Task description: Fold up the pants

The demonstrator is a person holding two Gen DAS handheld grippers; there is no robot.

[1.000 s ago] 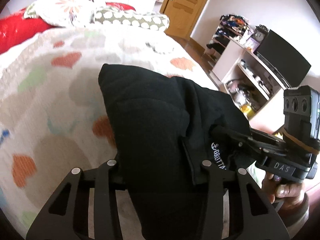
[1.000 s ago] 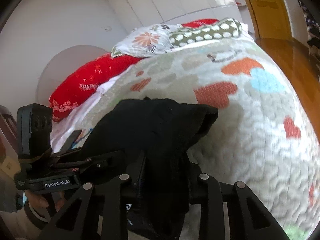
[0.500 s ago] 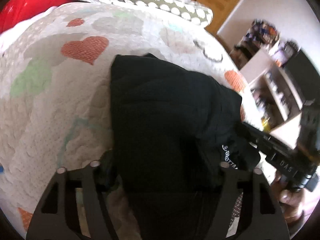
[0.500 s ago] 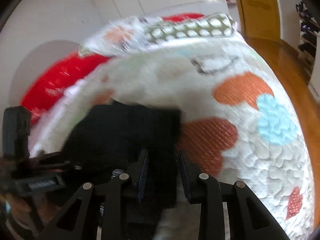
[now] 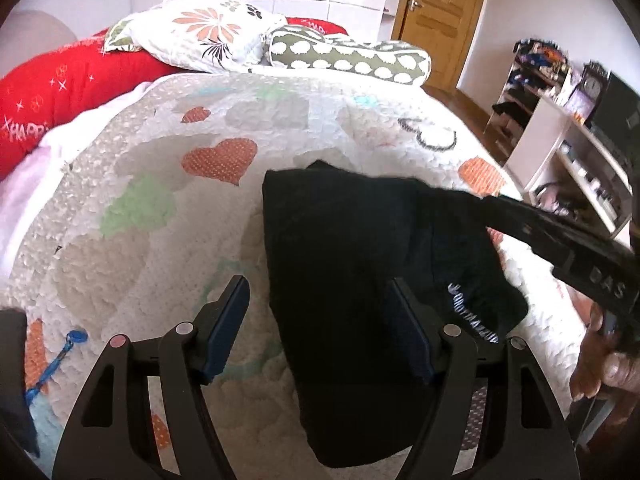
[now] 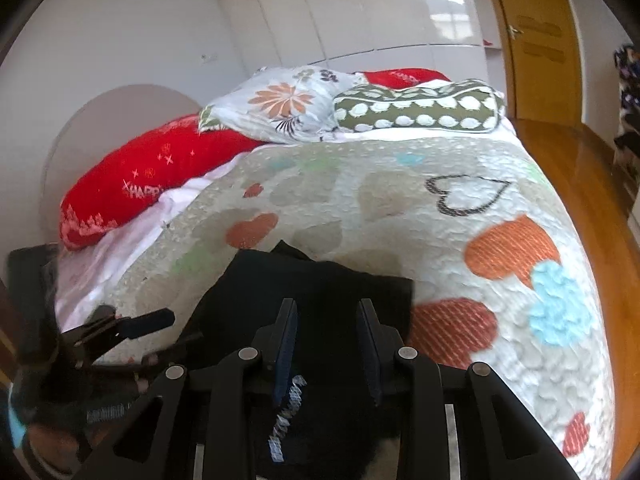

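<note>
A bed (image 5: 132,240) under a quilted cover printed with hearts fills both wrist views, with a red bolster (image 5: 60,84), a floral pillow (image 5: 200,32) and a green spotted cushion (image 5: 348,56) ranged along its far end in the upper part of each frame; a wooden door (image 5: 444,12) stands at upper right of the left wrist view.

The black pants (image 5: 352,280), folded into a dark block, lie flat on the cover in the lower centre of both views, white lettering showing near their lower right edge in the left wrist view.

The left gripper (image 5: 320,332), at the bottom of its own frame, has just been opening, and its jaws now stand wide apart: the left finger is over bare quilt, clear of the cloth, while the right finger is over the pants, whose left edge runs between the two. Nothing is clamped.

The right gripper (image 6: 326,344), at lower centre of its view, has its jaws partly parted above the pants; dark cloth shows in the gap between them, but the pads do not press on it. In the left wrist view it reaches in from the right edge, held by a hand (image 5: 604,368).
</note>
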